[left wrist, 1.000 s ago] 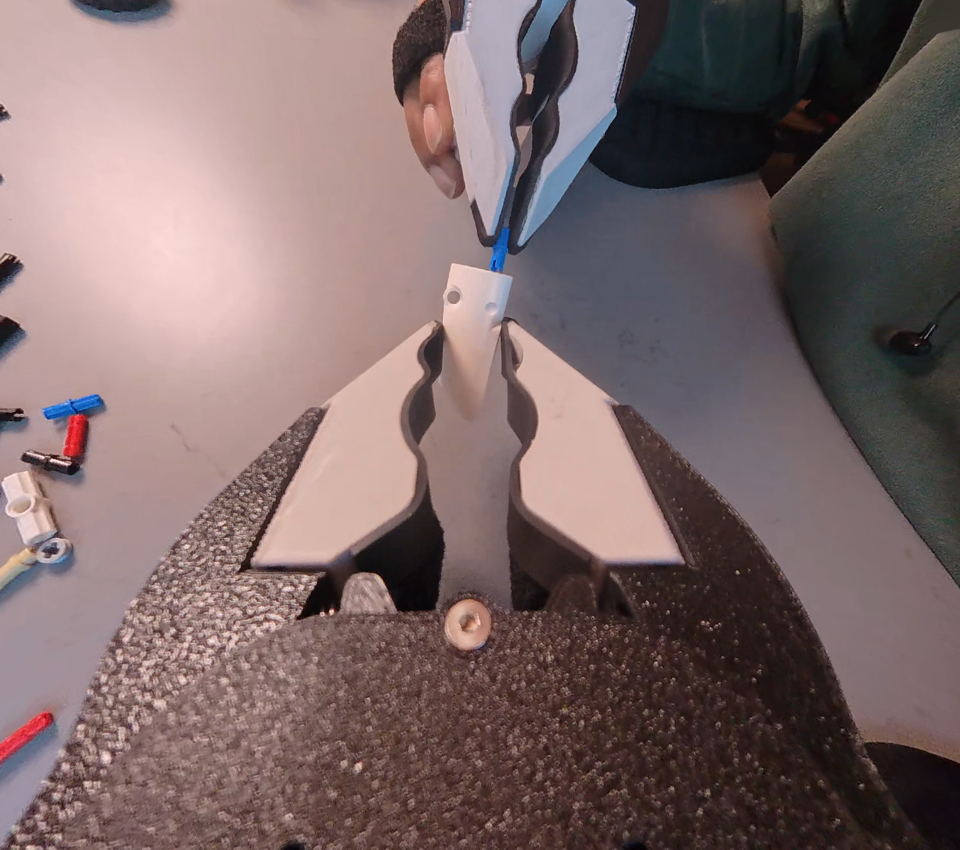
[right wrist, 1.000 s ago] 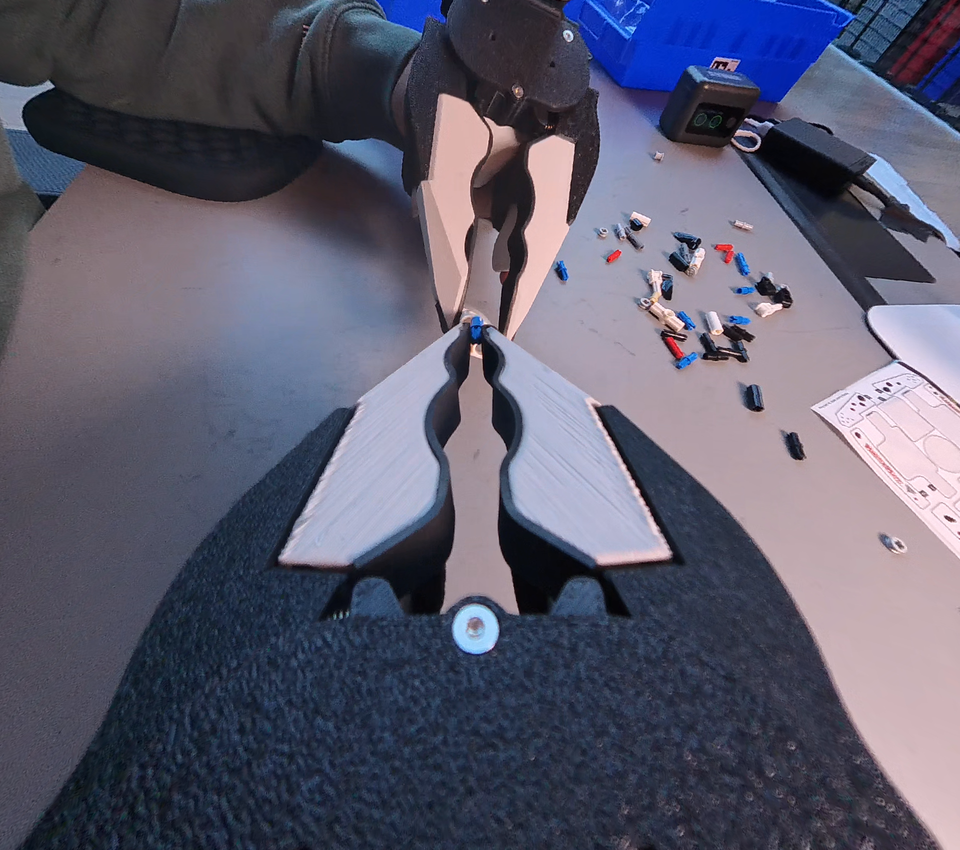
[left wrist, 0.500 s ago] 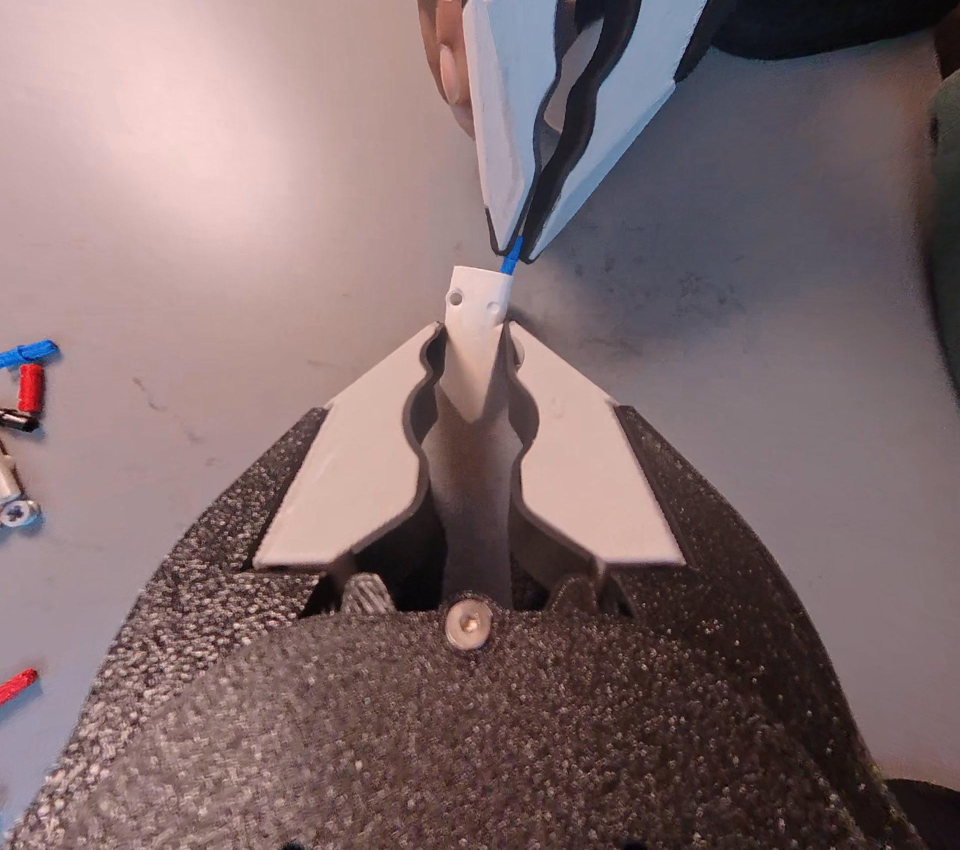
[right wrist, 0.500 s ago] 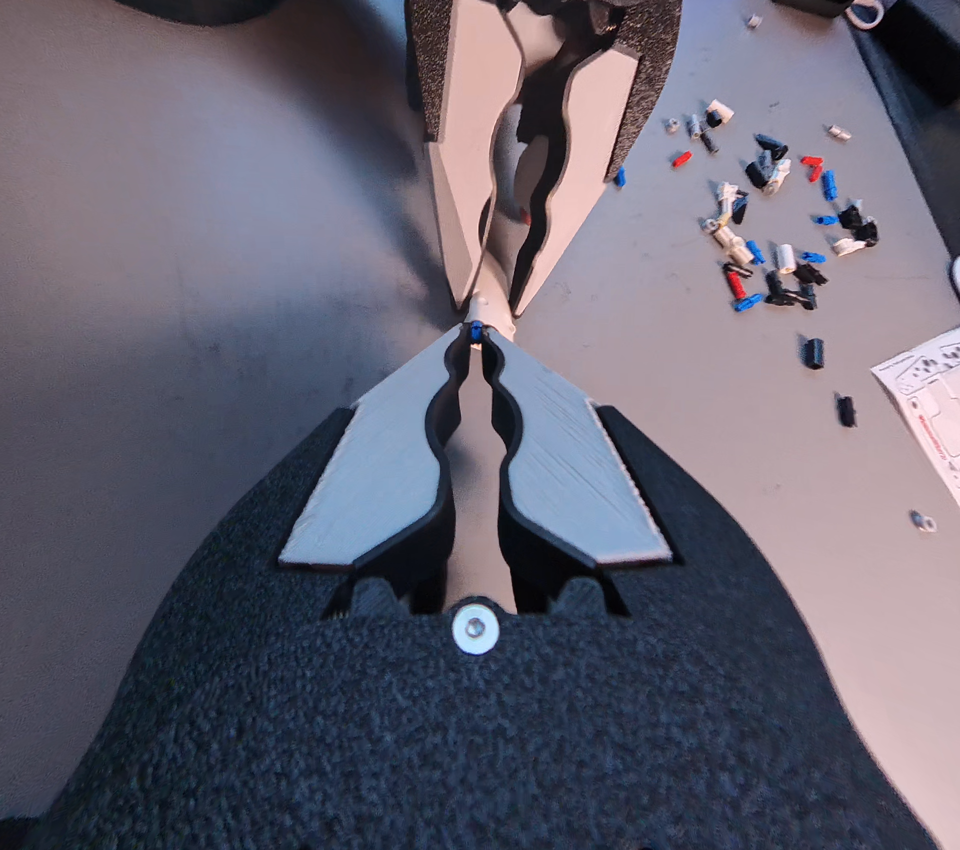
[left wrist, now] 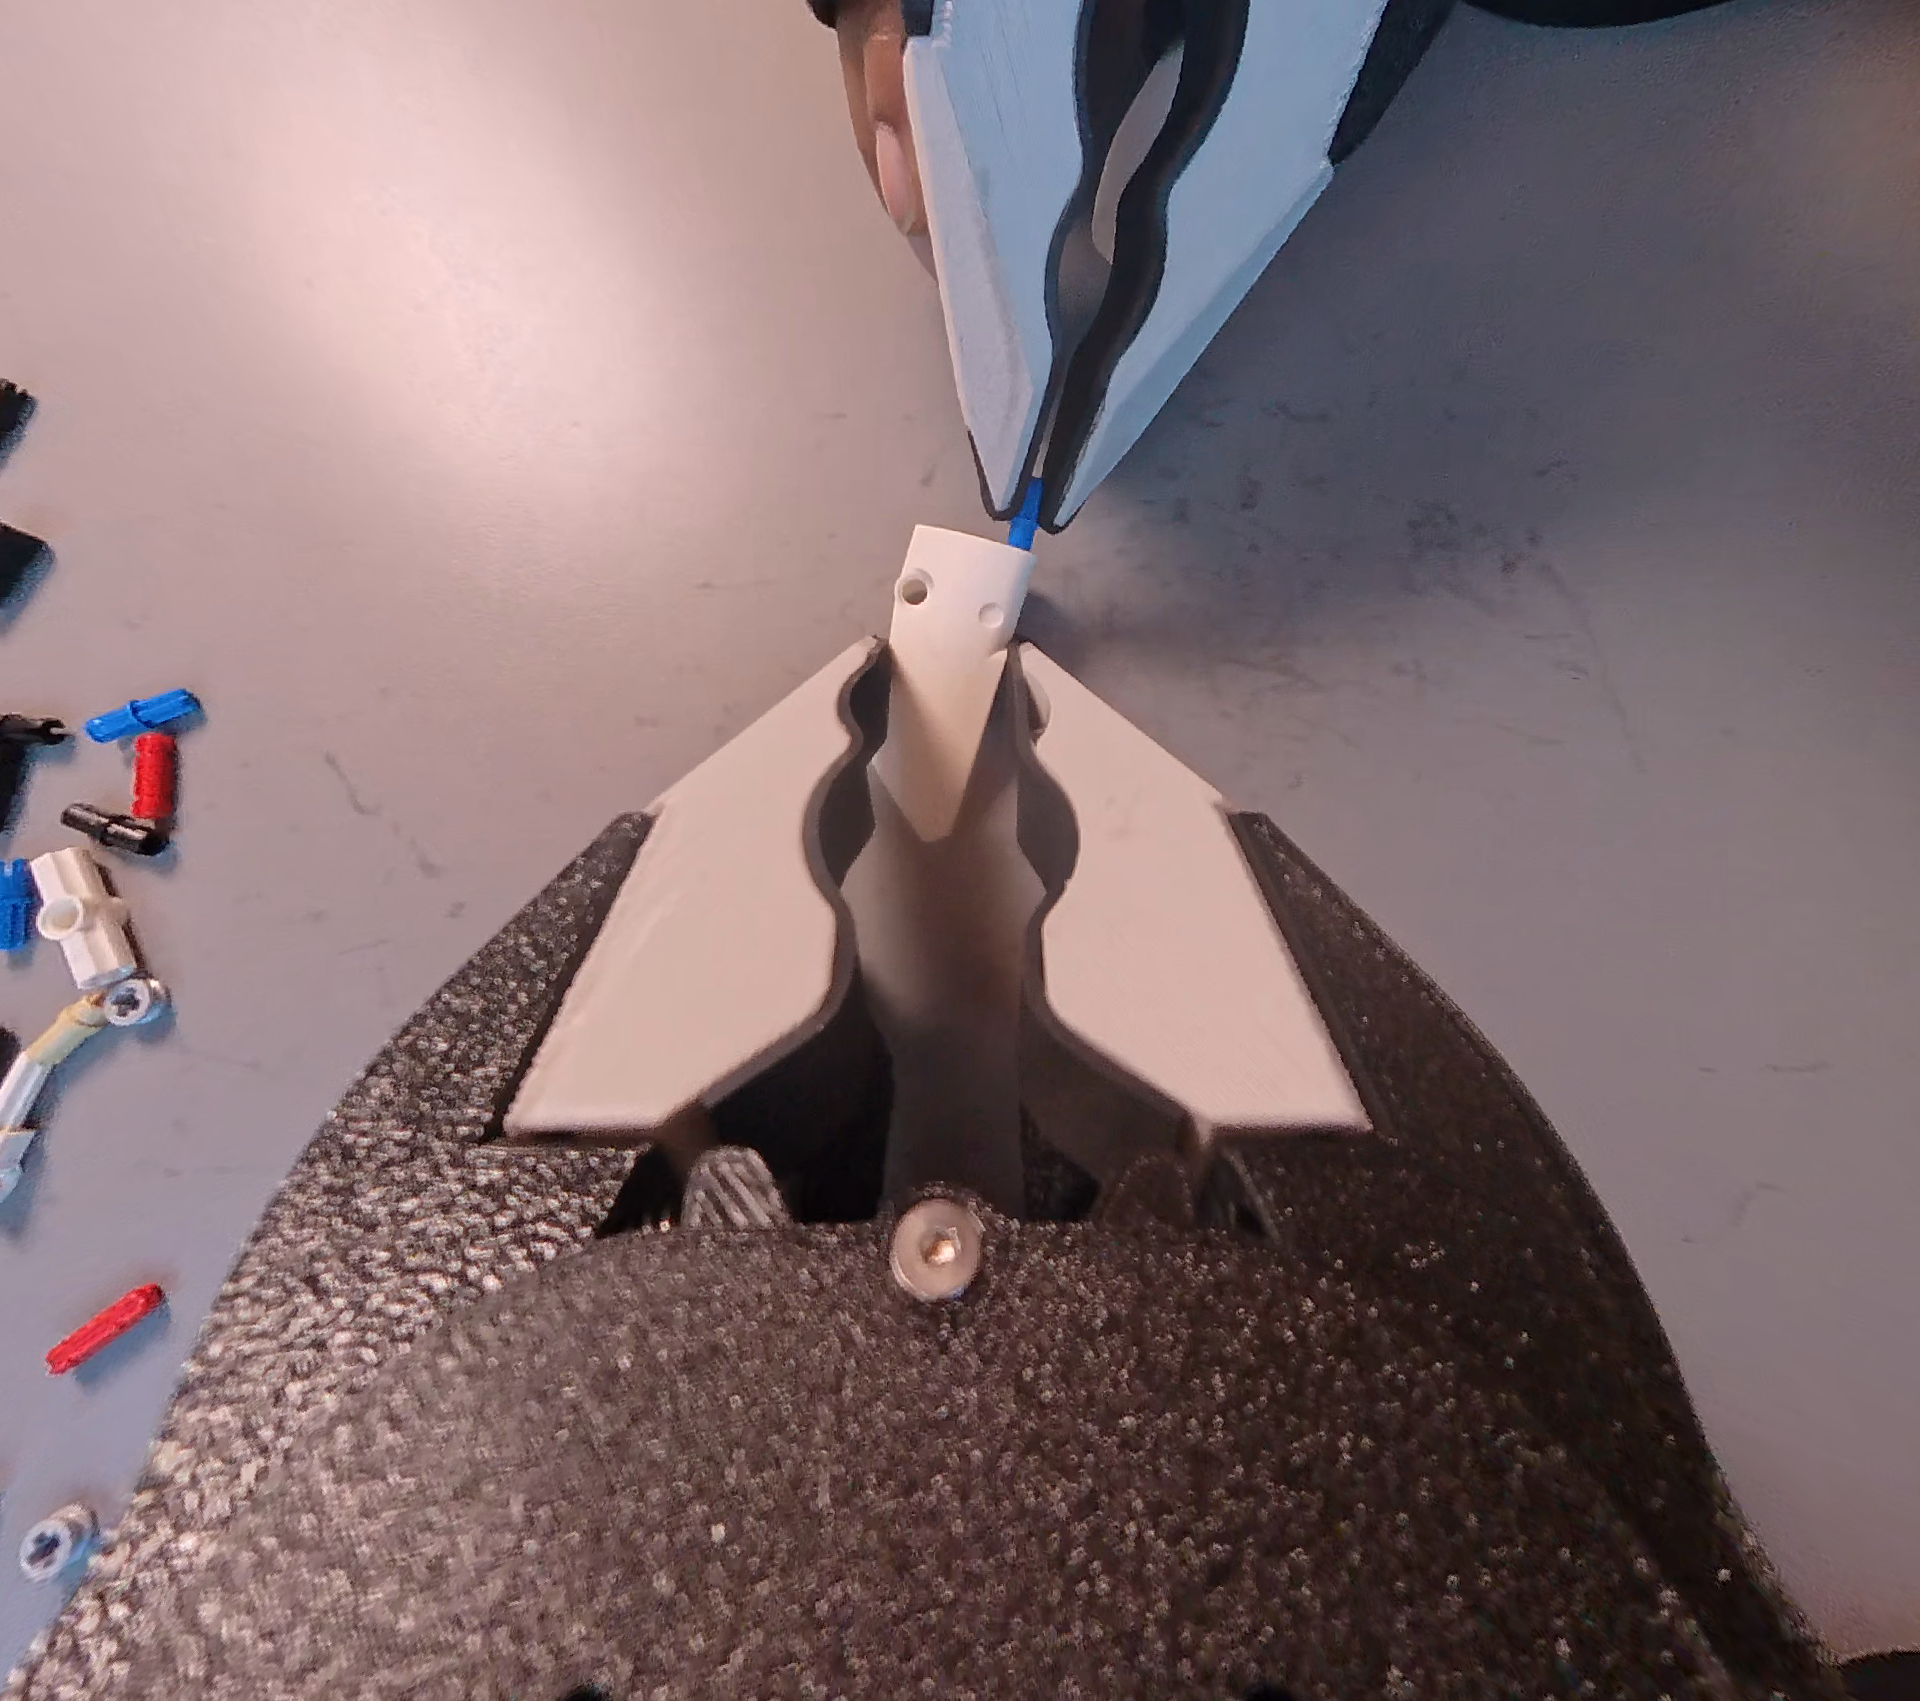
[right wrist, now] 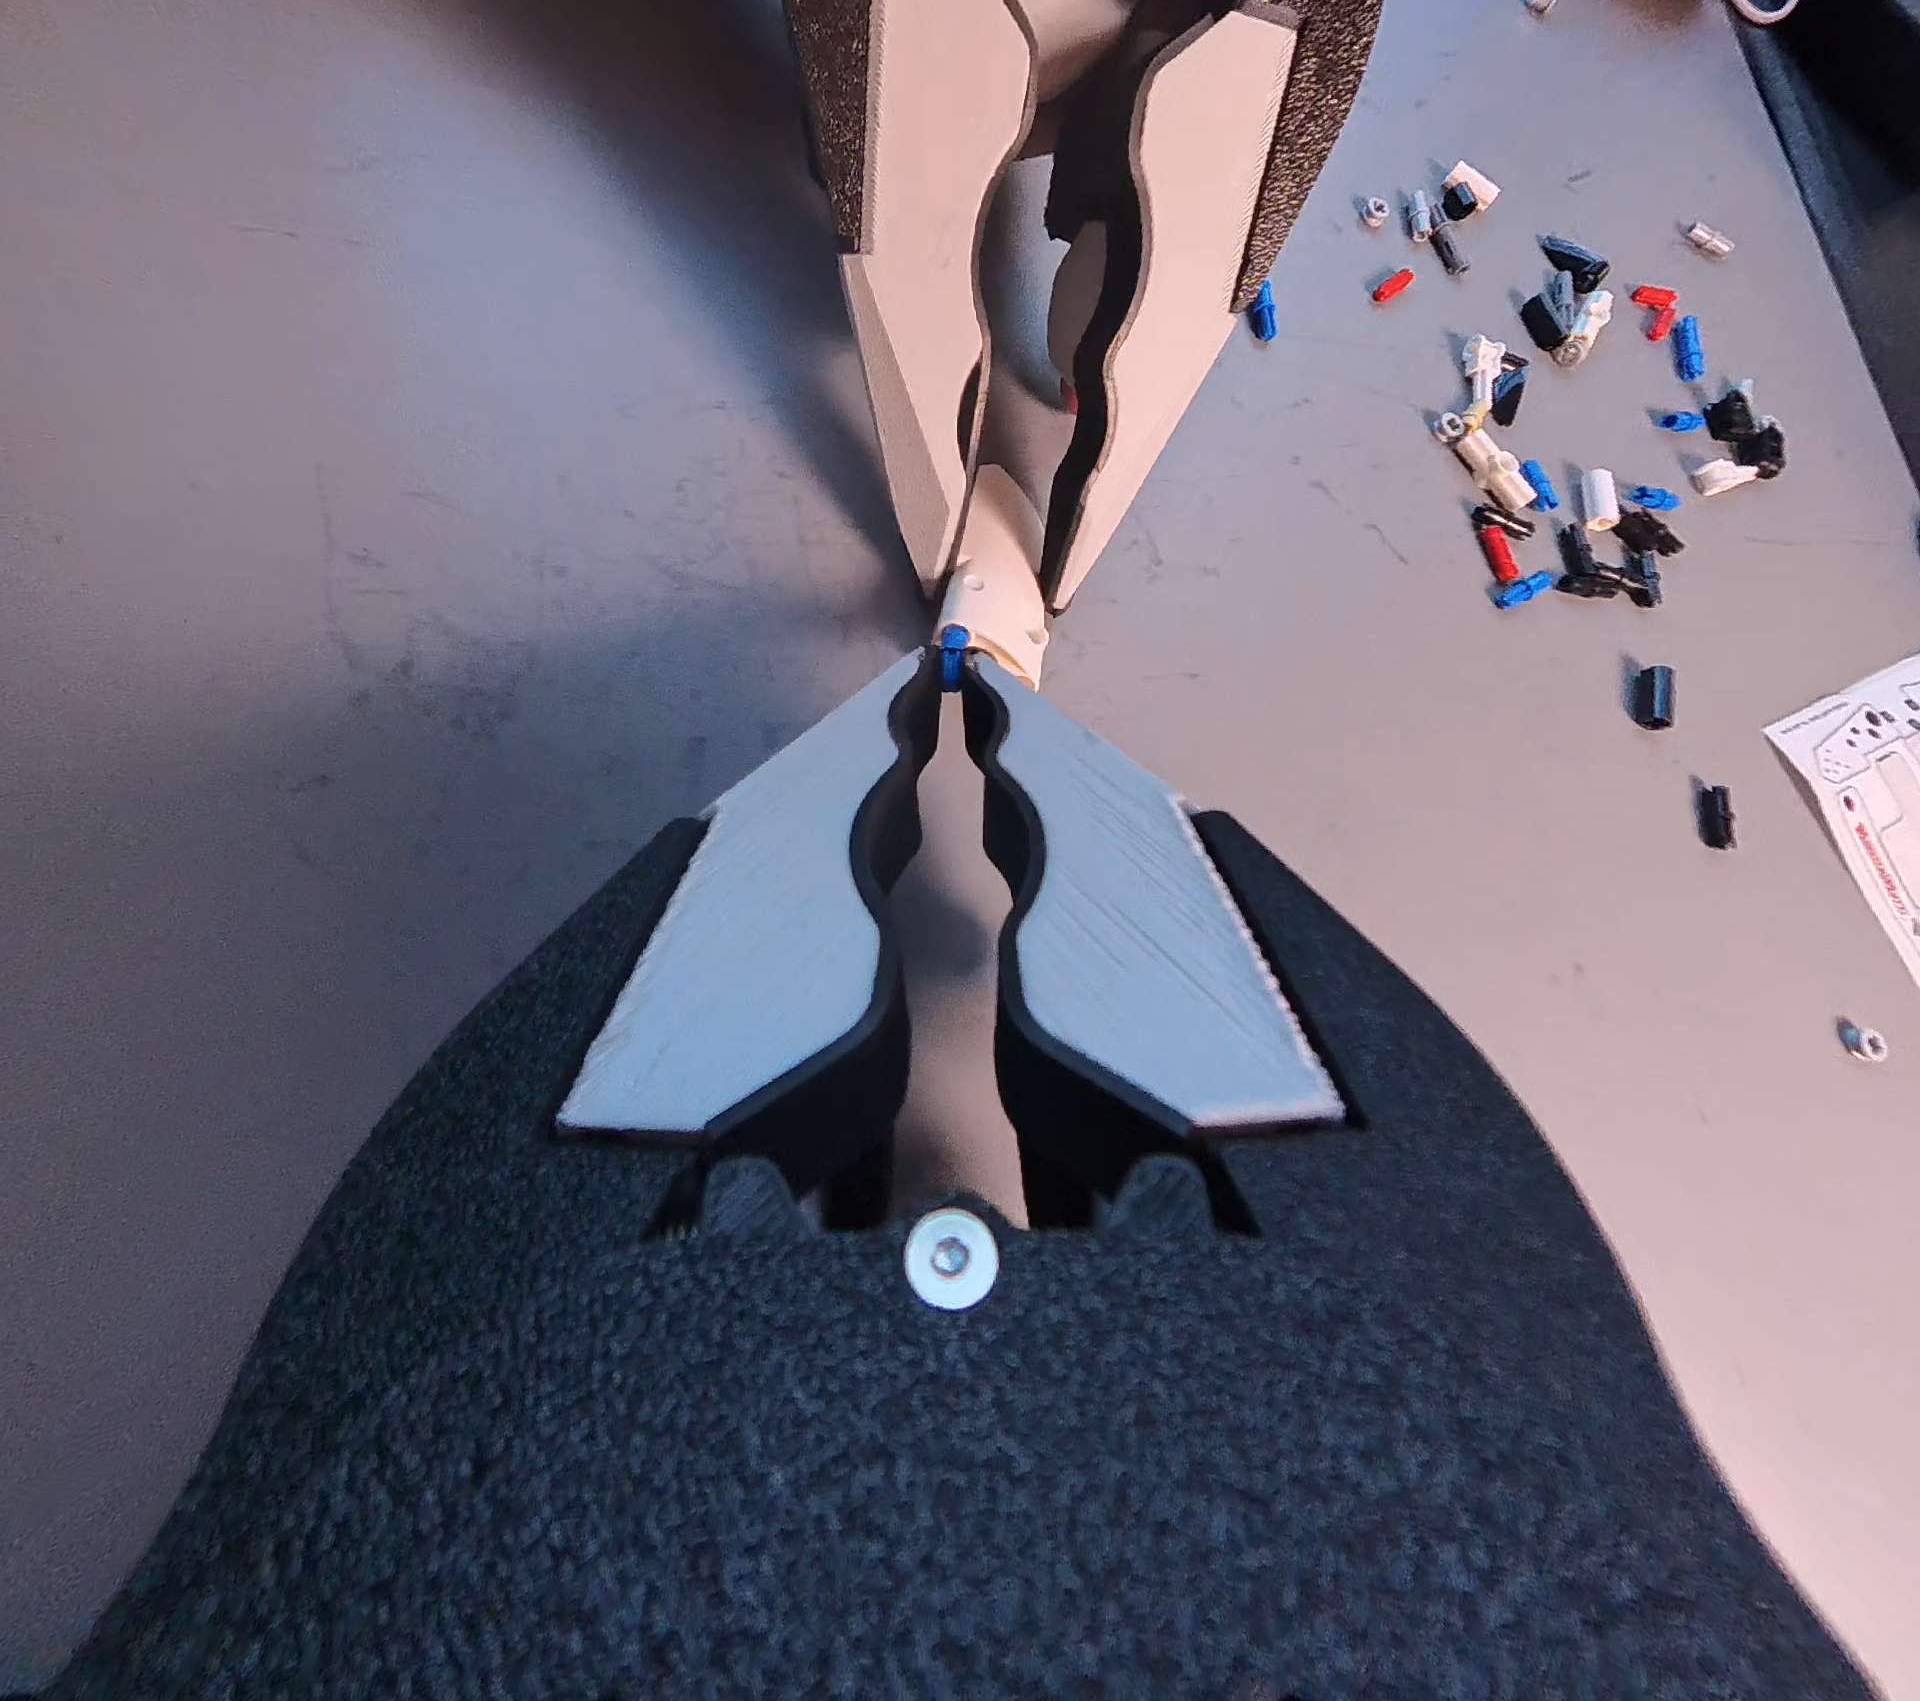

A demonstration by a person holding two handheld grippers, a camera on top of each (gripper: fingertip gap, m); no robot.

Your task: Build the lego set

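While left tool (left wrist: 951,664) clamps the white tapered panel (left wrist: 951,643) so its end holes face out, right tool (right wrist: 951,677) pinches a blue pin (right wrist: 951,652), tip touching panel's end, prob. for insertion. Panel smooth plastic, wedge-shaped; pin thin, ridged. Loose pcs (right wrist: 1579,425) lie well right of panel on matte grey bench (right wrist: 416,404).

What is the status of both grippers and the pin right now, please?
Left gripper shut on white panel. Right gripper shut on blue pin, pin tip at panel's end. Nothing in the way.
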